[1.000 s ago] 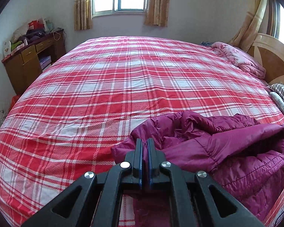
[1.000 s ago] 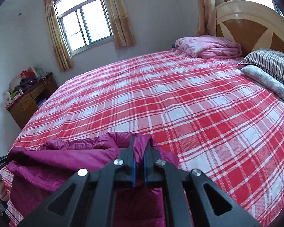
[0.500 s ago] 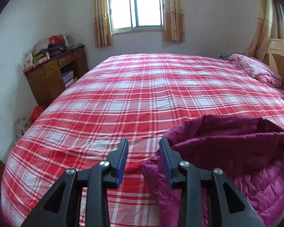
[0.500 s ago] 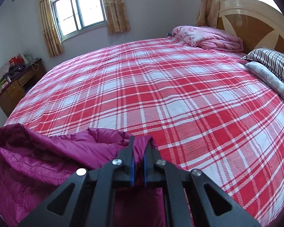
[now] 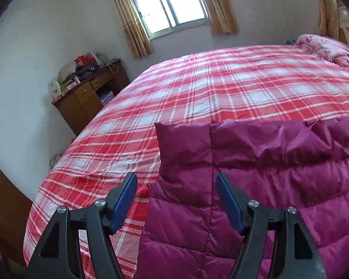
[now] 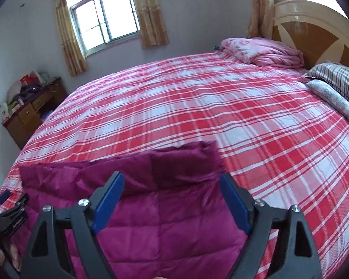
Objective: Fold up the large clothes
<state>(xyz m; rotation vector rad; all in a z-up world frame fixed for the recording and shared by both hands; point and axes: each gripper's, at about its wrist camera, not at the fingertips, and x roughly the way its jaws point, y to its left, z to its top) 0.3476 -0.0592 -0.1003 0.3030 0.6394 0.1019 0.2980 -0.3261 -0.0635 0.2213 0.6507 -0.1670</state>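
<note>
In the left wrist view, the left gripper (image 5: pixel 176 181) has just been opening; its jaws stand apart, released, over the left edge of the magenta down jacket (image 5: pixel 255 174) spread on the red plaid bedsheet (image 5: pixel 197 88). In the right wrist view, the right gripper (image 6: pixel 172 181) has likewise just opened above the jacket's right corner, gripping nothing.

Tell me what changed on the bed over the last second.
Both grippers let go: the left gripper and right gripper have just been opening, and the magenta jacket now lies spread flatter on the plaid sheet, unpinched. The pink quilt and pillows stayed put.
</note>
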